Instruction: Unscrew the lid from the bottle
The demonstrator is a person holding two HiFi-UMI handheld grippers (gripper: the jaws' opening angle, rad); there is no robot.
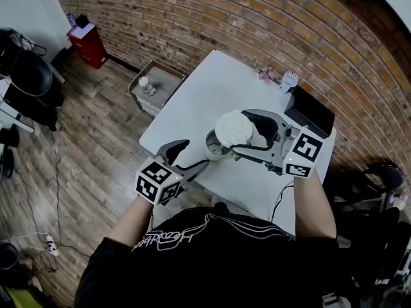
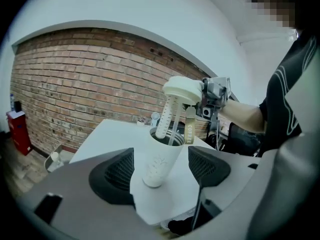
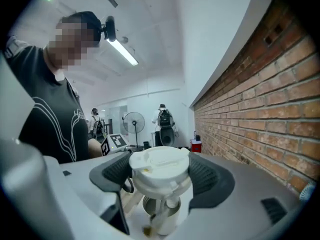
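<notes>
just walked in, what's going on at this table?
A person is working two hand-held grippers at a white table. The right gripper has its jaws shut on the white lid, which is off and lifted above the bottle. The strainer tube under the lid reaches into the bottle's mouth. The left gripper has its jaws open on either side of the bottle, not pressing it.

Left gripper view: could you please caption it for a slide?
Right gripper holds the lid above the bottle standing inside the open left gripper.
</notes>
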